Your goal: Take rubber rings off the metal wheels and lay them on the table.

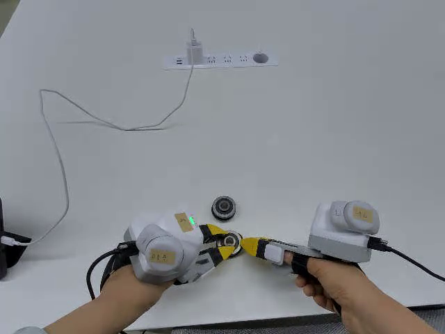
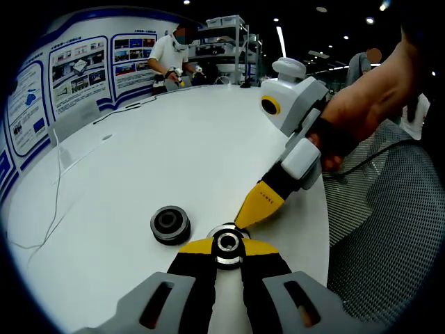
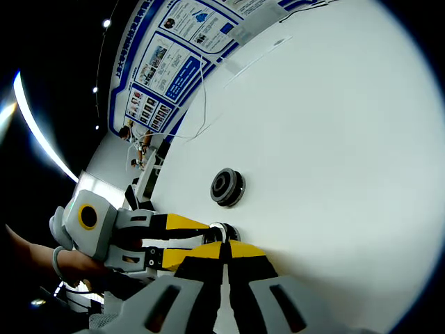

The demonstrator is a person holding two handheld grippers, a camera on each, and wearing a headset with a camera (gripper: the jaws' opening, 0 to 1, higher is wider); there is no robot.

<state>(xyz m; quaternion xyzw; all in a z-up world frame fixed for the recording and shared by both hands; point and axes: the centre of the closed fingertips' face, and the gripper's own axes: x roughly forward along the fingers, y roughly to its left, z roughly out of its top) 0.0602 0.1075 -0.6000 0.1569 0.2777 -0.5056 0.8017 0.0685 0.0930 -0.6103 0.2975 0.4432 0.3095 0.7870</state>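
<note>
A small metal wheel is held just above the table between the yellow tips of my left gripper, which is shut on it. My right gripper comes in from the right with its jaws together, tips touching the wheel's rim. Whether a rubber ring is pinched between them I cannot tell. A second wheel with a black rubber ring around it lies flat on the table just beyond the first. It also shows in the left gripper view and the right gripper view.
The white table stretches far ahead. A white power strip with a plugged-in charger lies at the back, and its grey cable runs down the left side. The table's near edge is right under my hands.
</note>
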